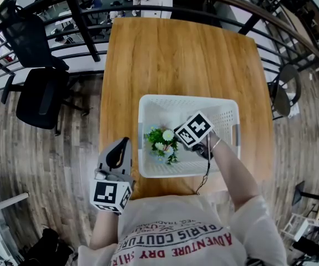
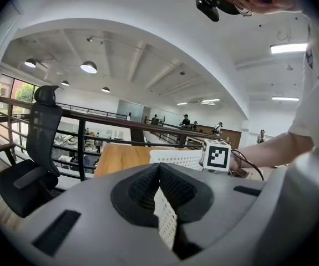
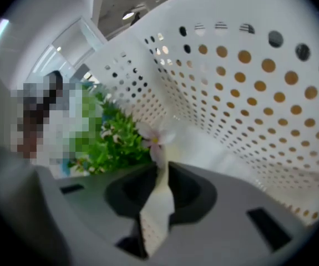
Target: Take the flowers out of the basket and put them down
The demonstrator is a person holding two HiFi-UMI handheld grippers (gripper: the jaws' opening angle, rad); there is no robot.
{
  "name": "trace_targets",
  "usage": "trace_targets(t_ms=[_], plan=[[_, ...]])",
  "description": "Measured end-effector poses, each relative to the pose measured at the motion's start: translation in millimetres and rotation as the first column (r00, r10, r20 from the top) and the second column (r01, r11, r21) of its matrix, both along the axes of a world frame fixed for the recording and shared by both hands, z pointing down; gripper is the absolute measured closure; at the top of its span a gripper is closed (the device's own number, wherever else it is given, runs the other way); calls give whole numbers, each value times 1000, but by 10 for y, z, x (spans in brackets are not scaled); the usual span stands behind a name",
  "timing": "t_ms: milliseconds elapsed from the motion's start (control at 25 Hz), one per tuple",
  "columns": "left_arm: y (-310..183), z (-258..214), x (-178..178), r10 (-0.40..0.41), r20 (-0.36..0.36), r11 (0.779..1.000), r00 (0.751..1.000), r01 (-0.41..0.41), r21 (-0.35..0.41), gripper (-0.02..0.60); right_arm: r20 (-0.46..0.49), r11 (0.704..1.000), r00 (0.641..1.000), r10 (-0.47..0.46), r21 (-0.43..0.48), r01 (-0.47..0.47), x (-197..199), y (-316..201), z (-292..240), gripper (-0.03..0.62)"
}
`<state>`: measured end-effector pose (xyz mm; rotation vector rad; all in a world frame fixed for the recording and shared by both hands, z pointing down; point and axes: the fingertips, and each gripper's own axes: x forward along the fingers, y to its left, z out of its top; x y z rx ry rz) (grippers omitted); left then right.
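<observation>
A white perforated basket stands on the near half of the wooden table. In its left part lies a bunch of flowers, green leaves with small white and pink blooms. My right gripper reaches into the basket from the right, its tips right at the bunch. In the right gripper view a pale pink bloom sits just at the tips of the right gripper, whose jaws stand a little apart with the basket floor showing between them. My left gripper hangs outside the basket's near left corner, jaws together and empty.
A black office chair stands left of the table, beside a dark railing that runs round the far side. A small round table is off to the right. The basket's wall rises close on the right gripper's right.
</observation>
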<state>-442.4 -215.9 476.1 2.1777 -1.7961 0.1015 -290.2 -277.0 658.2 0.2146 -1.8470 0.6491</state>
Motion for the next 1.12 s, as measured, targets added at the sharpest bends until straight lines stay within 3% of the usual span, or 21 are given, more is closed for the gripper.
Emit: trace_targets(t_ms=[200, 400, 680, 880, 1120], plan=[[-21, -3, -71, -12, -6, 1000, 1000, 12, -4, 555, -118, 997, 990, -73, 23, 76, 16, 45, 163, 490], [-28, 10, -132, -19, -11, 1000, 1000, 19, -3, 555, -99, 1000, 995, -4, -22, 2, 32, 35, 191, 490], [-27, 24, -147, -24, -14, 1000, 1000, 24, 1, 555, -75, 1000, 997, 2, -13, -3, 6, 62, 198, 509], [-33, -81, -45, -3, -20, 1000, 1000, 3, 12, 555, -93, 998, 996, -13, 55, 18, 30, 66, 107, 522], [16, -249, 145, 22, 4, 999, 1000, -22, 38, 555, -37, 986, 999, -4, 165, 10, 69, -42, -272, 522]])
